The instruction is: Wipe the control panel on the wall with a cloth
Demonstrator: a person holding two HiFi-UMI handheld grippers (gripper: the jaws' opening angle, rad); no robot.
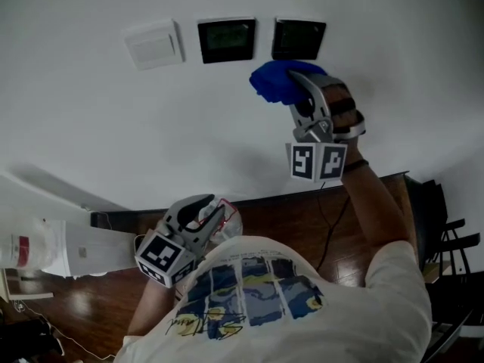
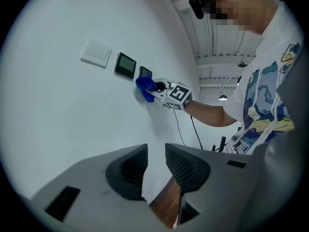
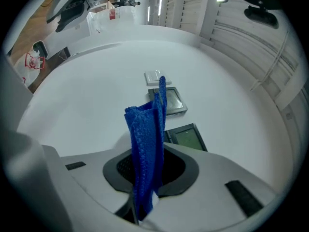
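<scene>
Blue cloth (image 1: pixel 278 80) hangs bunched between the jaws of my right gripper (image 3: pixel 148 180), which are clamped firmly on it. It sits at the white wall (image 1: pixel 91 112) just under the lower edge of the right-hand control panel (image 1: pixel 299 39). To that panel's left, close beside it, is a second control panel (image 1: pixel 227 40), and further left again a white switch plate (image 1: pixel 155 44). Well below the right-hand panel, near my chest, my left gripper (image 2: pixel 155 164) has its jaws a little apart with nothing between them.
</scene>
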